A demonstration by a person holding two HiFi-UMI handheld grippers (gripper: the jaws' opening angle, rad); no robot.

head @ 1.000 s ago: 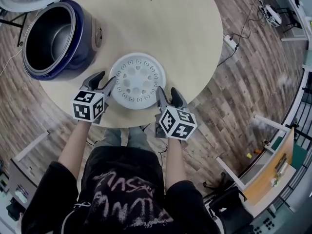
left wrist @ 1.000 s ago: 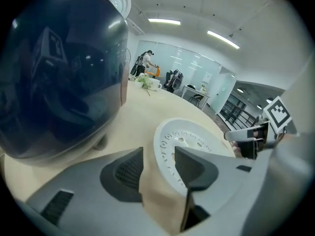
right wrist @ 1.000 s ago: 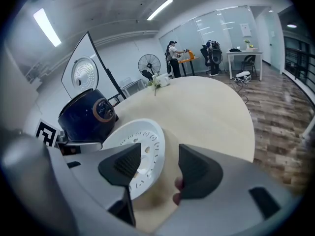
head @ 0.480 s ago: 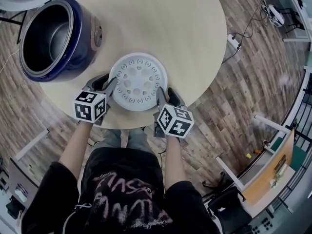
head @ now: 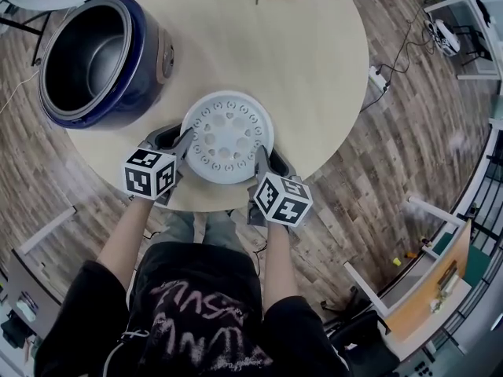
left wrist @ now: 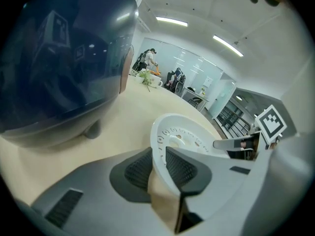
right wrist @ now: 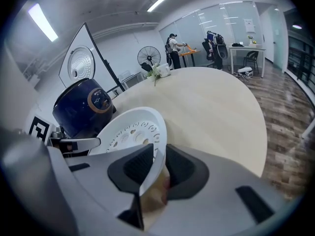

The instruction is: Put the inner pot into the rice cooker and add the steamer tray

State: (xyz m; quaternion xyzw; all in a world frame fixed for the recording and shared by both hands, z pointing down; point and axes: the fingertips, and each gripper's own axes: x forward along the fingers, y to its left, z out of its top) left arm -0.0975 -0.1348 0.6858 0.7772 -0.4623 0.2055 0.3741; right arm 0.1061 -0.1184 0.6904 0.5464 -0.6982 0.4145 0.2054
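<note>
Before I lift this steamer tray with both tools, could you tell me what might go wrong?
The left tool and right tool, whose jaws have just been closing, pinch only the thin rim of the steamer tray at opposite sides; it may slip or tilt on lifting. The tray is close to the near edge of the table, so a slip could drop it off.

Overhead, two close views; shared tray [head: 228,136]
</note>
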